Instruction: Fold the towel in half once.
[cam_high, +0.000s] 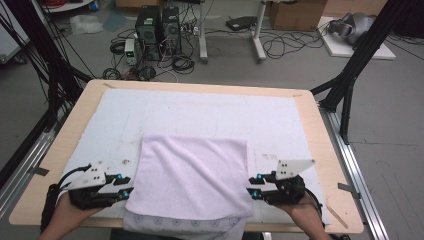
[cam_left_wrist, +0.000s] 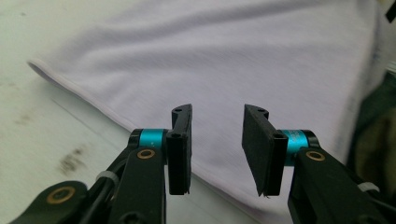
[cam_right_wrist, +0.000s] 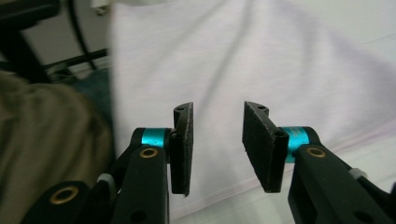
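Observation:
A pale lilac towel (cam_high: 192, 175) lies flat on the white mat (cam_high: 200, 110), and its near edge hangs over the table's front. My left gripper (cam_high: 126, 185) sits at the towel's left edge near the front, jaws apart. In the left gripper view the towel (cam_left_wrist: 233, 56) spreads beyond the open gripper (cam_left_wrist: 218, 112), with nothing between the pads. My right gripper (cam_high: 253, 185) is at the towel's right edge, level with the left one. In the right gripper view the gripper (cam_right_wrist: 217, 108) is open over the towel (cam_right_wrist: 243, 51), and its pads grip nothing.
The wooden table (cam_high: 65, 145) carries the mat and towel. Behind it on the floor stand computer towers (cam_high: 157, 27), loose cables and a cardboard box (cam_high: 295, 12). Black frame struts (cam_high: 350, 75) rise at both sides, and a metal rail (cam_high: 352, 165) runs along the right edge.

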